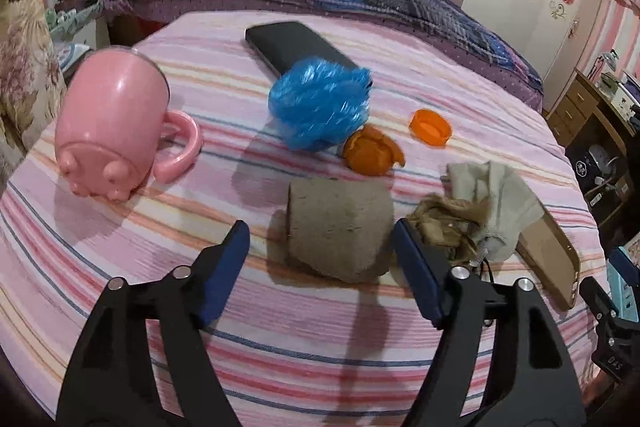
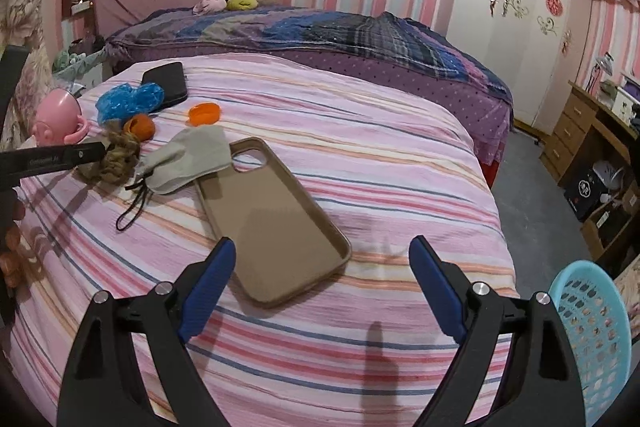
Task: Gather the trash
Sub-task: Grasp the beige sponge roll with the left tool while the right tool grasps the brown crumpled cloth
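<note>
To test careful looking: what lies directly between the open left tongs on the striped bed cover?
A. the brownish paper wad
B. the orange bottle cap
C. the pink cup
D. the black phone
A: the brownish paper wad sits between the open left tongs, whose pads stand clear of it.

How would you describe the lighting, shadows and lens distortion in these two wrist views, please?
Left wrist view: strong fisheye bending with dark corners; the pink mug shows a small glare spot and casts a soft shadow toward the camera; the blue plastic bag looks slightly smeared. Right wrist view: same barrel curve on the striped bedspread; the tongs' shadows fall on it, and the phone case is evenly lit.
</note>
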Tool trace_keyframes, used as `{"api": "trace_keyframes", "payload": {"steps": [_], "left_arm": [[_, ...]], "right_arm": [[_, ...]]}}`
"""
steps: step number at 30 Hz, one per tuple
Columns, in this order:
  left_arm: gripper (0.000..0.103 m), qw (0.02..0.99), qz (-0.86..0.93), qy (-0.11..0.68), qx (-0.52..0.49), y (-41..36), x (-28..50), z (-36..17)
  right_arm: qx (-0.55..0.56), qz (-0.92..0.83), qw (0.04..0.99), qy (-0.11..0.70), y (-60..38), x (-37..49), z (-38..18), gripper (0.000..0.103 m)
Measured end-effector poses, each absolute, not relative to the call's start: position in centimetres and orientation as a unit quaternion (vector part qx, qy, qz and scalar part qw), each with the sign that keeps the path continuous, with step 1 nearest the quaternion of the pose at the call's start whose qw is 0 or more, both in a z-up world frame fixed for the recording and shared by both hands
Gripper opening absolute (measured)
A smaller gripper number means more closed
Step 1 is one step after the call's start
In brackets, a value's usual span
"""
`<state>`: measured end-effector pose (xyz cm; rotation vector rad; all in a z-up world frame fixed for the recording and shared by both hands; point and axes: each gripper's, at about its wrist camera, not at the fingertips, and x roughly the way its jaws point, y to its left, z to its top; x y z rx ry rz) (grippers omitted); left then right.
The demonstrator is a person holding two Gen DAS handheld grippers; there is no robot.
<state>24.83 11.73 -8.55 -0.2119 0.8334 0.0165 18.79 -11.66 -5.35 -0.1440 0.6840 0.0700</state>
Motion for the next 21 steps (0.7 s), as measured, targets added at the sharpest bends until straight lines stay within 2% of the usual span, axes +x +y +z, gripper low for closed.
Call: {"api": "trace_keyframes", "payload": {"steps": [6,7,8,10,21], "left_arm": [[0.072,0.907,-0.002,0.408,-0.104,11.3,25.1,-8.8],[0.068,0.907,-0.004,0.408,-0.099,11.2,25.1,-8.9],[0.056,0.907,-0.009,0.409,-0.098,11.1,25.2,-9.0],[0.051,0.906,-0.019,0.409,-0.102,11.3,25.1,-8.9],[0.050,0.925,-0.006,0.371,-0.079,14.7,21.8,-6.0]], "right_arm": [[-0.066,0.047,0.937,0.340,-9.9,19.7,-5.2,0.087],[-0.067,0.048,0.937,0.340,-9.6,19.9,-5.2,0.087],[-0.067,0.050,0.936,0.341,-9.4,20.0,-5.1,0.087],[-0.070,0.057,0.936,0.341,-8.4,20.4,-5.1,0.087],[-0.077,0.095,0.936,0.329,-3.5,21.7,-4.7,0.087]]}}
